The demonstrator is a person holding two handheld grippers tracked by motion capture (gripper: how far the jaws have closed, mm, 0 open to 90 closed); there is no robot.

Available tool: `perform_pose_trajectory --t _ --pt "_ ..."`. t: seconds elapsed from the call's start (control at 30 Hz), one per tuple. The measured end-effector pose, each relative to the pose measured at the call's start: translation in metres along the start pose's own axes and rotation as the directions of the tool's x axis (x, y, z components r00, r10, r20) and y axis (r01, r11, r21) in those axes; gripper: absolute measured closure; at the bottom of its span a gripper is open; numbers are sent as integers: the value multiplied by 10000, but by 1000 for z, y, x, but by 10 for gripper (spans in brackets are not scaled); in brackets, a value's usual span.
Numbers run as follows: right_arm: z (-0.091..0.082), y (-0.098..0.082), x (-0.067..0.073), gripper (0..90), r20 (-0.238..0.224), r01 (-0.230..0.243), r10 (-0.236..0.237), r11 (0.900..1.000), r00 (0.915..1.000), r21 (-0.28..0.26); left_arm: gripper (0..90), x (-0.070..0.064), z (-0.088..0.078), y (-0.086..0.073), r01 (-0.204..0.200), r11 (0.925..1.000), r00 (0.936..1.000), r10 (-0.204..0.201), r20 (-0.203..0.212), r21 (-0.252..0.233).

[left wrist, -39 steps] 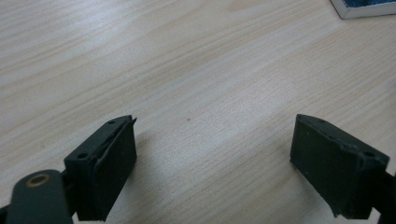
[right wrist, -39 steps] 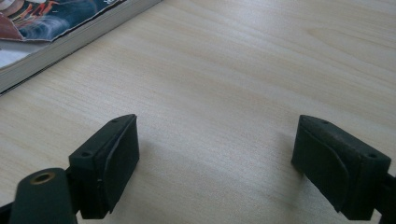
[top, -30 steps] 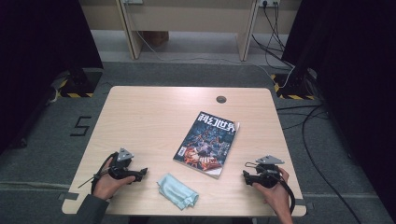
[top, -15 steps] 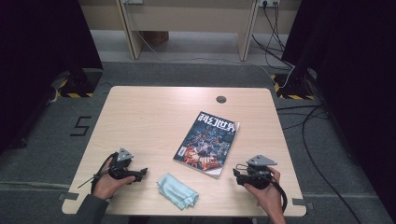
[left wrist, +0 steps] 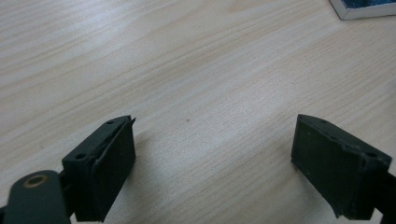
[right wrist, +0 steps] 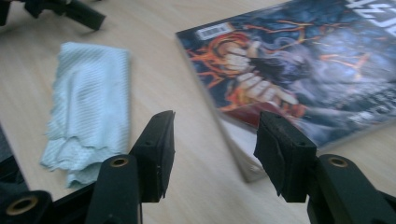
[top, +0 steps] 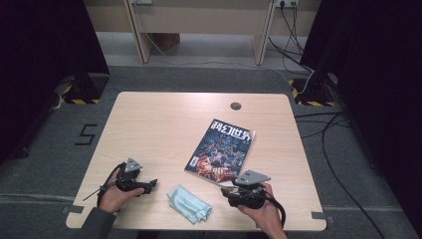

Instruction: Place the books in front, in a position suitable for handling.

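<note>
The pale wood-grain table (top: 149, 124) is being seen from the high view with much open room across its far and left parts; a small dark round grommet (top: 236, 106) is set near the far edge. The glossy paperback magazine with a dark illustrated cover (top: 221, 152) is lying flat right of centre, its near corner just beside the right gripper (top: 230, 191), and the crumpled light-blue woven cloth (top: 188, 203) is lying close to the near edge, between the two hands. The left gripper (top: 149, 185) is being held low over the near left part of the table, well apart from the cloth and the magazine.

In the right gripper view, the right gripper (right wrist: 212, 140) is being shown with its black jaws partly apart; they have just been closing, and nothing is held between them, the magazine's near corner (right wrist: 243, 154) lying just beyond the gap. The cover's sheen and stacked page edges are being made plain there, as is the cloth's (right wrist: 88, 107) ribbed weave and frayed hem.

In the left gripper view, the left gripper (left wrist: 215, 154) is being shown with its jaws spread wide over bare wood, gripping nothing; a corner of the magazine (left wrist: 359, 7) is peeking in at the far right.
</note>
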State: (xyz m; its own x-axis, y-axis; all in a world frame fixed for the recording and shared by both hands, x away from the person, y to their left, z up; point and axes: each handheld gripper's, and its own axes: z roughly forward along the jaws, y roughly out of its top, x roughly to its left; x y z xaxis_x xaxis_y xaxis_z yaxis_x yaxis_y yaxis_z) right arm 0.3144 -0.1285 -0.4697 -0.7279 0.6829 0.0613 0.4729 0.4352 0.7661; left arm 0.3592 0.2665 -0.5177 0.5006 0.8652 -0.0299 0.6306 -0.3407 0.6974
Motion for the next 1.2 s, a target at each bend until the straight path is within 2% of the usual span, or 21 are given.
perform_pose_trajectory --t 0.1,0.3,0.37,0.6,0.87,1.03,1.13,1.2 --pt "4 2 8 490 -255 285 -283 9996 9993 81 125 0 0 0 -25 10000 10000 25 12 23" --pt "10 4 19 506 -689 340 -331 9993 9971 123 123 0 0 0 -29 10000 10000 29 1 23" --pt "13 5 24 508 -799 489 -471 9986 9957 203 122 0 0 0 -59 10000 10000 59 3 36" --pt "25 7 40 524 -1249 1045 -989 9937 9872 395 122 0 0 0 -56 10000 10000 56 3 34" --pt "38 7 56 536 -1601 1372 -1274 9892 9788 516 122 0 0 0 -48 10000 10000 48 -8 3" --pt "50 8 67 544 -1995 1718 -1561 9831 9674 638 120 0 0 0 -52 10000 10000 52 -22 55" --pt "61 9 73 576 -2217 1942 -1713 9772 9599 858 119 0 0 0 -61 10000 10000 61 -8 38" --pt "69 7 74 614 -2248 2053 -1772 9727 9582 1082 119 0 0 0 -54 10000 10000 54 -20 41"
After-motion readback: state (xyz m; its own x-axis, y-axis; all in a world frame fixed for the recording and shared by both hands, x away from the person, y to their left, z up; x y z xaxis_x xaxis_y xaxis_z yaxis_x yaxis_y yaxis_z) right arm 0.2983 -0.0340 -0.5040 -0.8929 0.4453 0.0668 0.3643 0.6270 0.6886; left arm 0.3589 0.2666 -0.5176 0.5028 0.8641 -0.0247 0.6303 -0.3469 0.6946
